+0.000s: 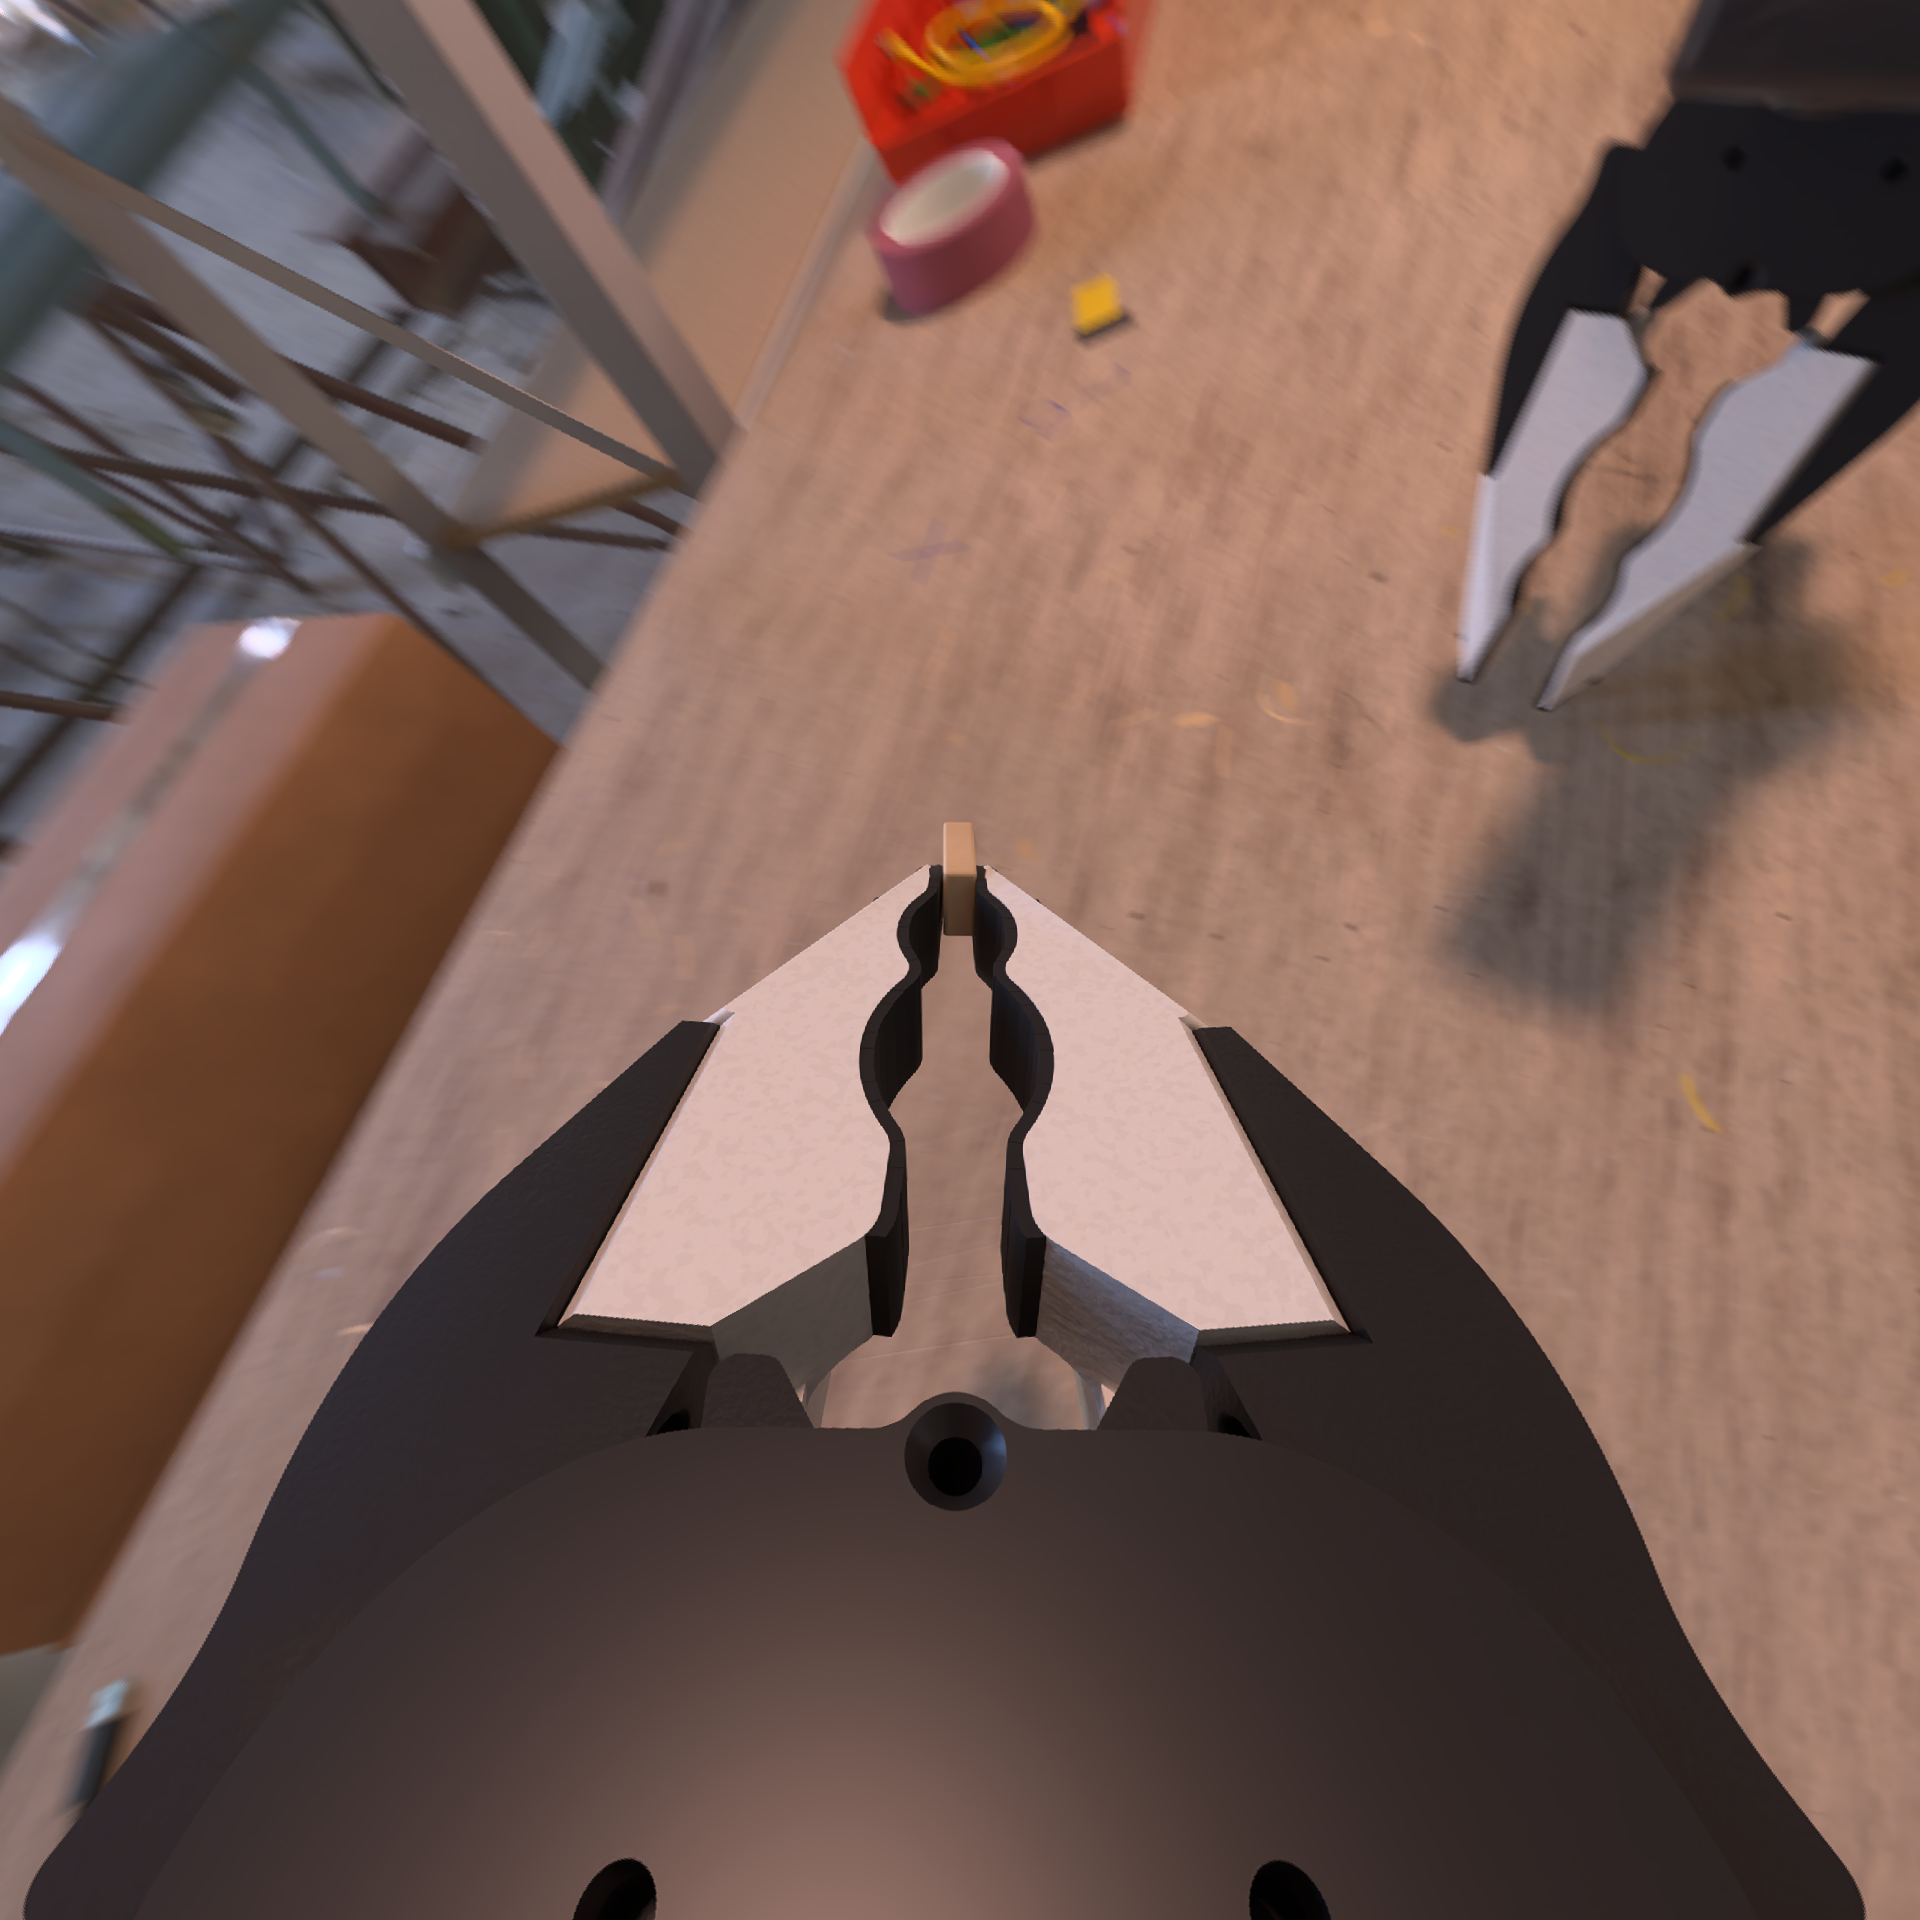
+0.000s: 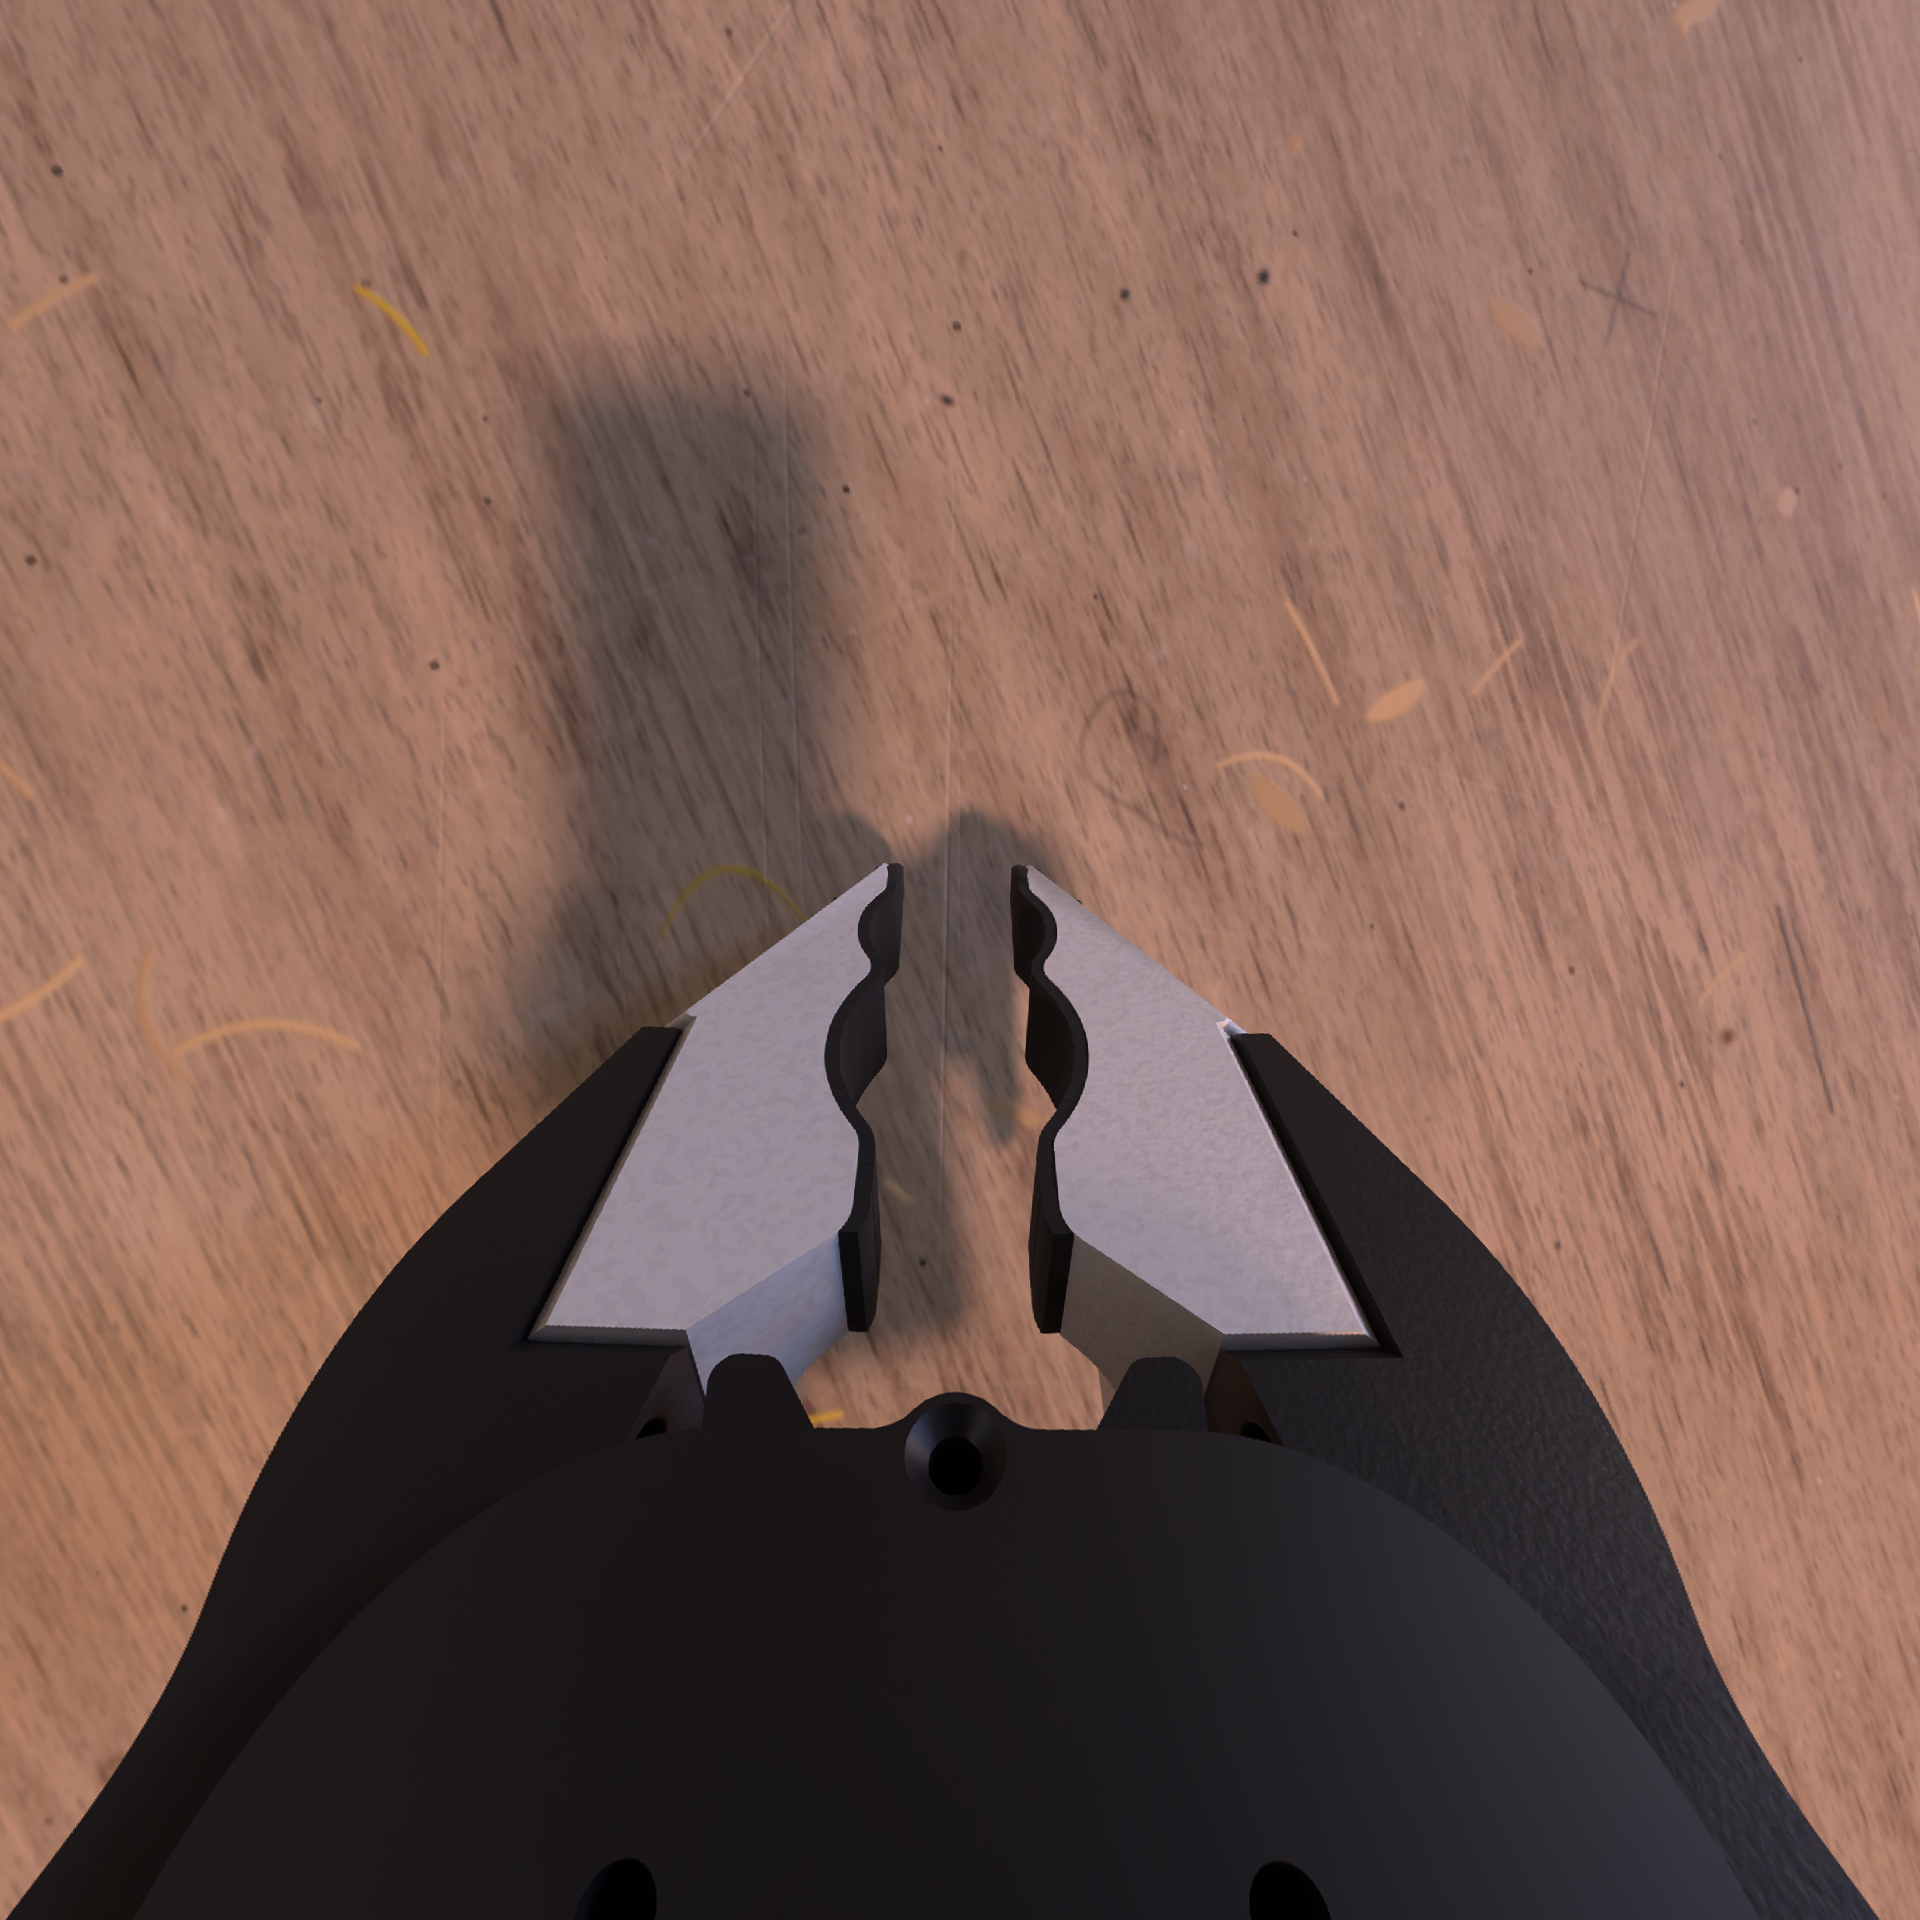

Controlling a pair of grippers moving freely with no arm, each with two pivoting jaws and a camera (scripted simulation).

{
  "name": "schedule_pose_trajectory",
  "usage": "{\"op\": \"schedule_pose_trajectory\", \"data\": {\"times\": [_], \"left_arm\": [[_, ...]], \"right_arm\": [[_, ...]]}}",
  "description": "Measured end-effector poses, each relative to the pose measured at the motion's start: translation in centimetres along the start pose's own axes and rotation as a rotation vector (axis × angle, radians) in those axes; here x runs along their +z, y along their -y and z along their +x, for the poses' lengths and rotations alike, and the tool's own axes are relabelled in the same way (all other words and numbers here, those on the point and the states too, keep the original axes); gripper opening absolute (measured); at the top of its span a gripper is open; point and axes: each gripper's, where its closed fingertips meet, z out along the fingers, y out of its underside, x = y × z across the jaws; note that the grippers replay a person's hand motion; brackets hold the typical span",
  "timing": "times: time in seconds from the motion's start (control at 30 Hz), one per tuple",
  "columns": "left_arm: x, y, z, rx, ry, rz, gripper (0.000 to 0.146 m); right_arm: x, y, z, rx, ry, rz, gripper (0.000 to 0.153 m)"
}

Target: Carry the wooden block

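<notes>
Two tongs show: the left tongs (image 1: 957, 883) pinch the wooden block (image 1: 957, 878) at their very tips, its long axis pointing straight out ahead. The right tongs (image 1: 1527, 665), narrowly parted and holding nothing, hang well apart from the block over the worktop (image 1: 1195, 831). Far beyond the block, a red bin (image 1: 997, 94) holds yellow tubing, just beside a pink tape roll (image 1: 951, 223).

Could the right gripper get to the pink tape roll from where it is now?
Probably yes. The right gripper is open and holds nothing, and only bare wooden tabletop and a small yellow piece lie between it and the pink tape roll. The red bin stands just behind the roll.
</notes>
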Motion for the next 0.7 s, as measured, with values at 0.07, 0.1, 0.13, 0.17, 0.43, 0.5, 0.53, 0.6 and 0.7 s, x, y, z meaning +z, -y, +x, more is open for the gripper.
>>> {"op": "schedule_pose_trajectory", "data": {"times": [0.07, 0.1, 0.13, 0.17, 0.43, 0.5, 0.53, 0.6, 0.7], "left_arm": [[-2.5, 1.5, -3.1, 0.024, 0.085, 0.038, 0.004], [-3.7, 2.2, -4.7, 0.047, 0.130, 0.041, 0.004], [-5.0, 2.9, -6.2, 0.075, 0.182, 0.040, 0.004], [-6.2, 3.7, -7.5, 0.092, 0.216, 0.042, 0.004], [-13.0, 7.8, -13.1, 0.210, 0.368, 0.019, 0.004], [-14.9, 8.5, -14.6, 0.224, 0.433, 0.001, 0.005], [-15.8, 8.9, -15.1, 0.222, 0.440, 0.001, 0.005], [-17.0, 9.7, -15.0, 0.194, 0.383, 0.029, 0.004], [-17.9, 10.1, -14.4, 0.196, 0.311, -0.012, 0.005]], "right_arm": [[-0.5, -0.6, 0.3, 0.009, -0.006, -0.002, 0.018], [-0.7, -0.9, 0.6, 0.022, -0.012, -0.003, 0.017], [-1.0, -1.1, 0.8, 0.034, -0.013, 0.005, 0.016], [-1.3, -1.4, 1.0, 0.046, -0.015, 0.016, 0.015], [-2.6, -3.7, 2.4, 0.130, -0.036, 0.072, 0.004], [-2.7, -4.7, 2.7, 0.153, -0.042, 0.080, 0.003], [-2.8, -5.2, 2.9, 0.163, -0.052, 0.069, 0.003], [-3.3, -5.8, 3.3, 0.197, -0.062, 0.074, 0.003], [-4.9, -5.2, 3.9, 0.244, -0.081, 0.135, 0.018]]}}
